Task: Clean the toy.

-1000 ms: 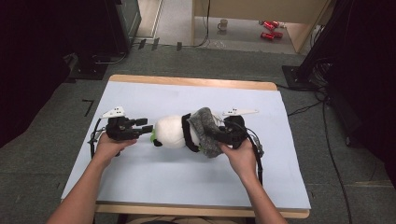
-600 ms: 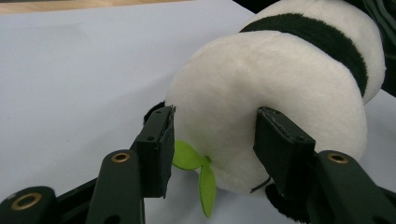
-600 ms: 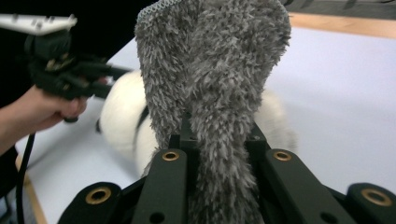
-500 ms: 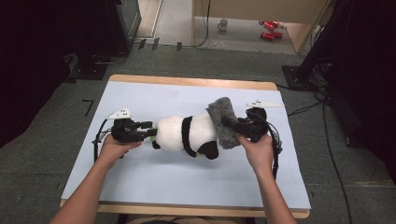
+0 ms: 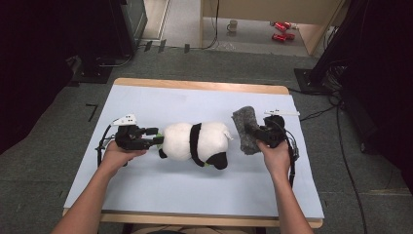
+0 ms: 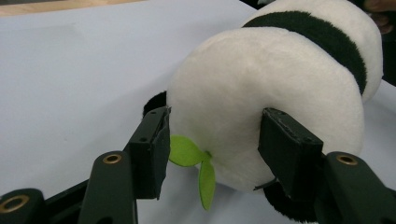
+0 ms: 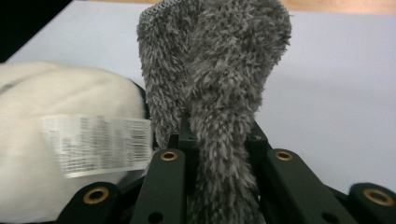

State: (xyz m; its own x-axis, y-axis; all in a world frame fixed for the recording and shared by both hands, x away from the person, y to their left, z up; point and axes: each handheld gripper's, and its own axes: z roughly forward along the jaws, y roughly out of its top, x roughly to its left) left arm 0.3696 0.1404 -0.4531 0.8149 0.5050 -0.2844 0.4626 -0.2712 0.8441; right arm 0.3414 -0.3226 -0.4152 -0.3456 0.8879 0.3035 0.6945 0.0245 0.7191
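A black-and-white panda plush (image 5: 197,141) lies on its side in the middle of the table. My left gripper (image 5: 158,142) is at its left end, and in the left gripper view the jaws (image 6: 215,140) press into the white plush (image 6: 280,79) on both sides, beside a green felt leaf (image 6: 187,154). My right gripper (image 5: 256,135) is to the right of the panda, shut on a grey fuzzy cloth (image 5: 246,127) that stands up from it. In the right gripper view the cloth (image 7: 219,74) runs between the jaws (image 7: 217,135), with the panda's white label (image 7: 95,144) at the left.
A pale blue sheet (image 5: 195,97) covers the wooden table. On the floor beyond the table are a mug (image 5: 233,25) and red cans (image 5: 278,30). Cables (image 5: 341,141) run along the floor to the right, and dark stands flank both sides.
My right gripper has pulled the grey cloth off the panda and carried it to the right. The panda now lies bare. The left gripper has kept its hold in place.
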